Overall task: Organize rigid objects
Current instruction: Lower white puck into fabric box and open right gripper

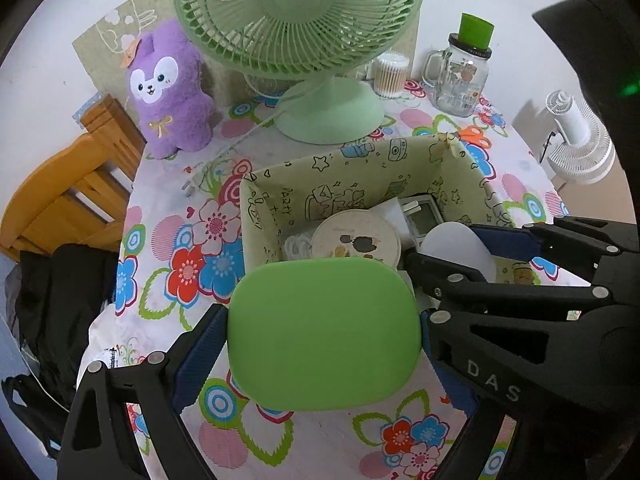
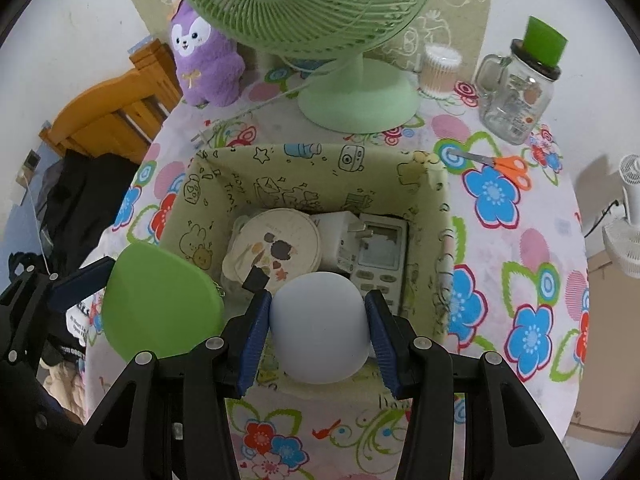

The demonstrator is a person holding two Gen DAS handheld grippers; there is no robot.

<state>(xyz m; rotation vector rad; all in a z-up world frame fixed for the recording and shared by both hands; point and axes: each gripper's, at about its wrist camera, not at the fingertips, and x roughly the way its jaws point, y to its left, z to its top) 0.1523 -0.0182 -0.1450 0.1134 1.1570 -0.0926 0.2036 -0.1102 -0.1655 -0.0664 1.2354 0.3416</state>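
Green case (image 1: pixel 324 332) clamped wide across rounded sides by left tongs (image 1: pixel 324 340), held above near edge of fabric box (image 1: pixel 360 168) on bench. White rounded object (image 2: pixel 320 328) pinched by right tongs (image 2: pixel 318 320) over box. Both judged light, stiff, smooth; slip likely unless gripped at widest flanks.

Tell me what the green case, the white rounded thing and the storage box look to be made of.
Green case: smooth matte surface with soft rounded corners and no glare, likely silicone or matte plastic.
White rounded thing: even, satin white shell with no seams showing, probably plastic; hard to say more.
Storage box: printed fabric lining, judging by its slack, wrinkled walls and folded corners.
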